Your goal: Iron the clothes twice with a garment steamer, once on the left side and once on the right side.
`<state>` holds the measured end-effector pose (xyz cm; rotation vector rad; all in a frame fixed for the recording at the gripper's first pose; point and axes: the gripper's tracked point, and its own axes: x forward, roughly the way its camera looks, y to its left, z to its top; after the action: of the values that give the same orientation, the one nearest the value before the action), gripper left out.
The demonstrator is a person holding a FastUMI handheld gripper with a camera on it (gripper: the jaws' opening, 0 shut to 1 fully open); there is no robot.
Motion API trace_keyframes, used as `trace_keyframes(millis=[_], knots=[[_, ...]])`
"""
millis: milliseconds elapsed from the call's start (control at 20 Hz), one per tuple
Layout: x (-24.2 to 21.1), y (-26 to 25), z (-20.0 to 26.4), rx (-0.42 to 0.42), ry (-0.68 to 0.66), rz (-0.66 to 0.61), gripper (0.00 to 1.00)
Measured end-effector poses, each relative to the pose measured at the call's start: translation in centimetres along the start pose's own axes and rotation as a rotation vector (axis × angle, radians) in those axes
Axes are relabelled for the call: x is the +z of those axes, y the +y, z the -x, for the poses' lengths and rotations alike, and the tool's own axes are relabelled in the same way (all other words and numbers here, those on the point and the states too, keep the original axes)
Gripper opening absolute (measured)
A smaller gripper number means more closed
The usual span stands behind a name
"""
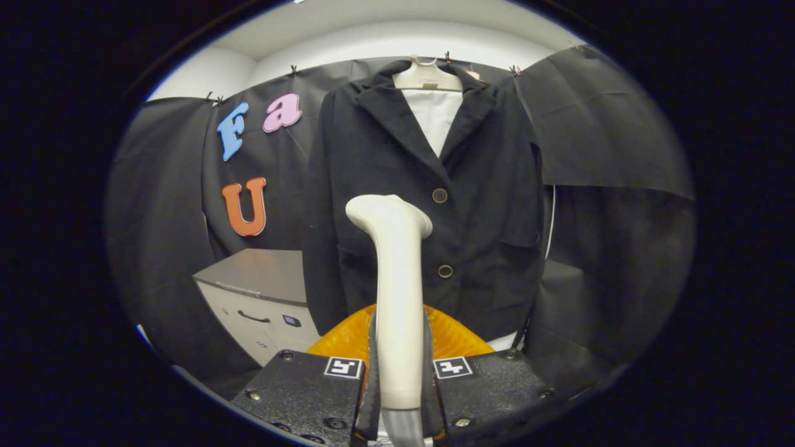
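Your claw (pixel 400 372) is clamped on the cream garment steamer (pixel 395 285), both fingers pressed to its handle. Its head rises just short of the black jacket (pixel 490 205), which hangs on a white hanger (pixel 427 76) beyond, beside a grey cabinet (pixel 261 292).

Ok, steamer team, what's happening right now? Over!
Gripper shut on cream plastic steamer wand, held upright. Dark button-front jacket hangs just ahead on its white hanger. Steamer head short of the fabric. Nothing in between.
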<state>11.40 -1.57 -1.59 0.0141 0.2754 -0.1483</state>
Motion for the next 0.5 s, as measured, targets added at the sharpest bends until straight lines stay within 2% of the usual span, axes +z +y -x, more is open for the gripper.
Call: trace_keyframes(millis=[500], knots=[[-6.7,-0.5,0.4,-0.034,0.1,0.015,0.29]])
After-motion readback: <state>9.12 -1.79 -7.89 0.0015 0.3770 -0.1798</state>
